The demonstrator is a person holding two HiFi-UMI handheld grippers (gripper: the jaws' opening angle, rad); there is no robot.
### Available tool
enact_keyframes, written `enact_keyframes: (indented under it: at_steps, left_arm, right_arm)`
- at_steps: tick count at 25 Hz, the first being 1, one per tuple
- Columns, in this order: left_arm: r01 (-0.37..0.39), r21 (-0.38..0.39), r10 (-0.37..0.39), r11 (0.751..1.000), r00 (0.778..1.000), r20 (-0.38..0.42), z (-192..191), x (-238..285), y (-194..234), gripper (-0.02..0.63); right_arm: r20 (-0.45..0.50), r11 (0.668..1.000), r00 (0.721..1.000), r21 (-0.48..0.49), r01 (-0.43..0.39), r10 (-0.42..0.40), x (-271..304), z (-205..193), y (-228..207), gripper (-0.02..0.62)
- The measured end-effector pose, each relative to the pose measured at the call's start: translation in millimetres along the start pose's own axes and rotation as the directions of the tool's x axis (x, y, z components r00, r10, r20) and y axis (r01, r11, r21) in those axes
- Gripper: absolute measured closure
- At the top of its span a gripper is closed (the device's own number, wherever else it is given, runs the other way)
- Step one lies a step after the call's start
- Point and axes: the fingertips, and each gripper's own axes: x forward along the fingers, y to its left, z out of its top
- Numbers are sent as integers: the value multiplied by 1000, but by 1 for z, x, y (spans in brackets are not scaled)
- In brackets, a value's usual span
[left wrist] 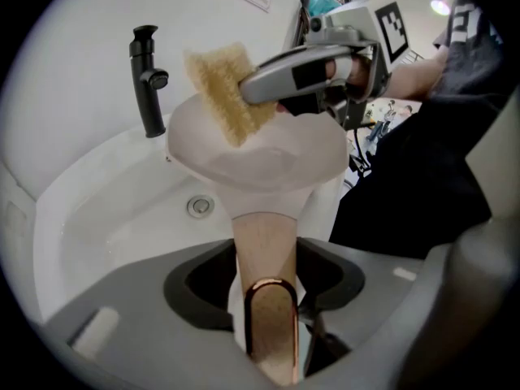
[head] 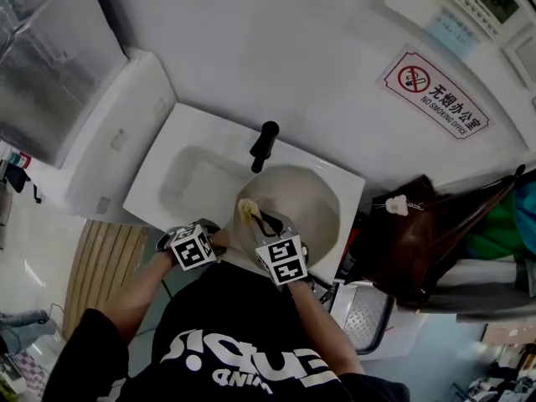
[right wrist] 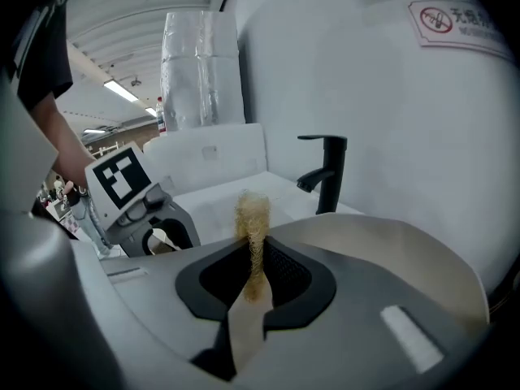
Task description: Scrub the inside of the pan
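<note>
A pale cream pan [head: 306,199] is held tilted over the white sink [head: 180,170]. Its wooden handle [left wrist: 264,246] runs back between the jaws of my left gripper [left wrist: 265,279], which is shut on it. My right gripper [head: 254,216] hovers at the pan's near rim, shut on a yellow scrubbing sponge [head: 245,210]. In the left gripper view the sponge [left wrist: 223,92] hangs over the pan bowl [left wrist: 260,157] from the right gripper [left wrist: 253,88]. In the right gripper view the sponge [right wrist: 253,218] stands edge-on between the jaws of my right gripper [right wrist: 253,270], with the pan [right wrist: 390,242] just beyond.
A black faucet [head: 265,145] stands behind the basin, with the drain [left wrist: 199,206] below the pan. A brown bag [head: 410,233] sits right of the sink, and a metal rack [head: 366,312] lies below it. A wooden slatted mat [head: 105,258] is at left.
</note>
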Motion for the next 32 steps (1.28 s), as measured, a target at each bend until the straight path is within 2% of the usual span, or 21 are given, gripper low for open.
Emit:
enact_keyframes:
  at_steps: [9,24,32]
  left_arm:
    - [14,17,-14,1000,1000,-16,9,-11,-4,387]
    - [6,12,-5,1000,999,-43,15,-22,-11,391]
    - [7,4,-6,1000,999,-45,17,-24,-12,394]
  right_arm:
    - [-139,997,988,-31,-65,60,34,-34,19,543]
    - [-153,996,986,-51,-70,61,41,-40,18,543]
    - [-170,996,985,-80,-39,25,55,-36,-11,543]
